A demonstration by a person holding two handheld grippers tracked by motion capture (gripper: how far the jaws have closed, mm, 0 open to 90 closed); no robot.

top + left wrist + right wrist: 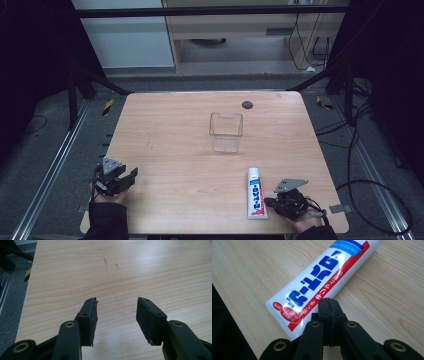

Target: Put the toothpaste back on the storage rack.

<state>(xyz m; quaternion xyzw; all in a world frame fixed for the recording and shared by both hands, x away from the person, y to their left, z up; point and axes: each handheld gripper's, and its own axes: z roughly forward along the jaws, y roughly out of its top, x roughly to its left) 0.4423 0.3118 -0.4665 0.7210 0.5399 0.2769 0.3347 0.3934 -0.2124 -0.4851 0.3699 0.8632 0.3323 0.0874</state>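
A white toothpaste tube (255, 193) with blue and red print lies flat near the table's front right, its cap end pointing away from me. My right gripper (269, 202) rests just right of the tube's crimped end, jaws pressed together with nothing between them; in the right gripper view its tips (329, 301) sit right beside the tube (322, 282). My left gripper (131, 175) is at the front left corner, open and holding nothing; in the left gripper view its gap (117, 301) spans bare wood.
A clear plastic box (226, 131) stands upright at the table's (170, 130) middle, open at the top. A dark round grommet (247, 104) sits near the far edge. Cables and metal rails run on the floor at both sides.
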